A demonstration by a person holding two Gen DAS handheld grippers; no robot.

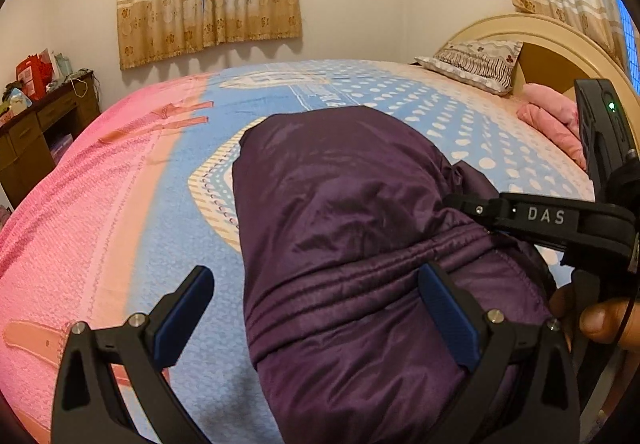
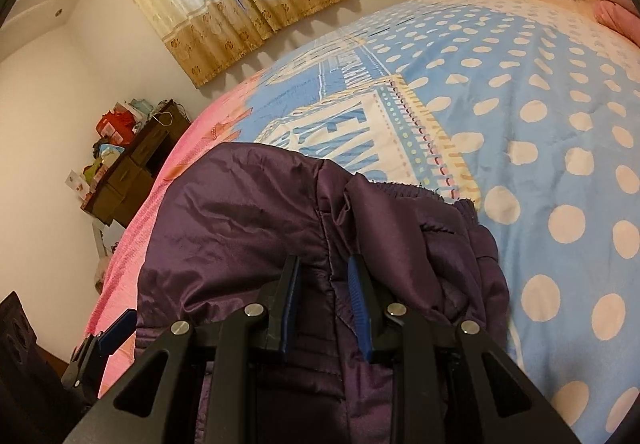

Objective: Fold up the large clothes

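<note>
Jacket [image 1: 360,228]: purple, padded, folded bundle at frame centre, lying on bed [image 1: 120,204]. Right gripper [image 2: 326,296]: jaws nearly closed, pinching jacket fold, lower centre of right view. Left gripper [image 1: 316,308]: jaws wide apart, holding nothing; one finger over jacket, other over bed.

Step, judged: laying fold down. Keep pinch firm until fabric settles flat; align edges; use left gripper to smooth or hold bundle.

White letters "DAS" stand on the black right gripper [image 1: 476,209], right of the left jaws. On the bedspread [image 2: 540,164], beyond the right jaws, large blue letters sit in a white panel, cut off by the jacket [image 2: 248,220]; unreadable.
</note>
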